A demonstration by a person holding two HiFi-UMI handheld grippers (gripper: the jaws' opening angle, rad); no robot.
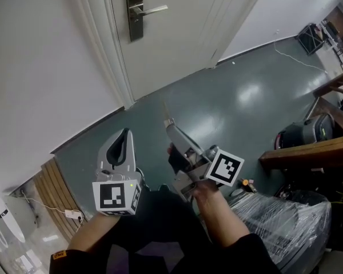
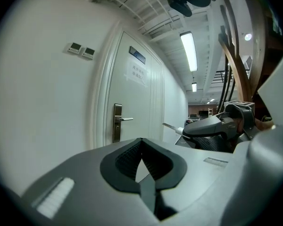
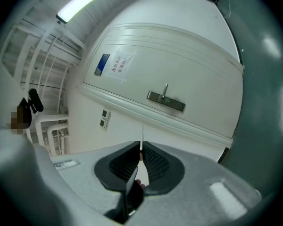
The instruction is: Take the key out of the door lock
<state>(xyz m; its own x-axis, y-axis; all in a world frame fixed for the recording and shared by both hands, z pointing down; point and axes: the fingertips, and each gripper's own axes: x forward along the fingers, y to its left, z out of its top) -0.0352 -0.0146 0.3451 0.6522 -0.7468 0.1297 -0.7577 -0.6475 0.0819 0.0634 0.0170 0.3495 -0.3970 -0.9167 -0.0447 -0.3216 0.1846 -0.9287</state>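
The left tool (image 1: 124, 133) and right tool (image 1: 169, 124) are grey with black ribbed pads (image 2: 128, 158), and each carries a black-and-white marker cube (image 1: 116, 197). The sleeves (image 1: 247, 257) are black.

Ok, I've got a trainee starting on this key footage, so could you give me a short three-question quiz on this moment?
1. Short answer: what stands between the jaws of the left tool?
2. Which tool grips the key? A) left tool B) right tool C) neither
3. True or false: the key sits in the lock plate.

Key
1. Nothing. The jaws are together and empty.
2. B. The thin blade sticks out from between its closed jaws.
3. False. The key is clear of the lock plate, pinched in the right tool.
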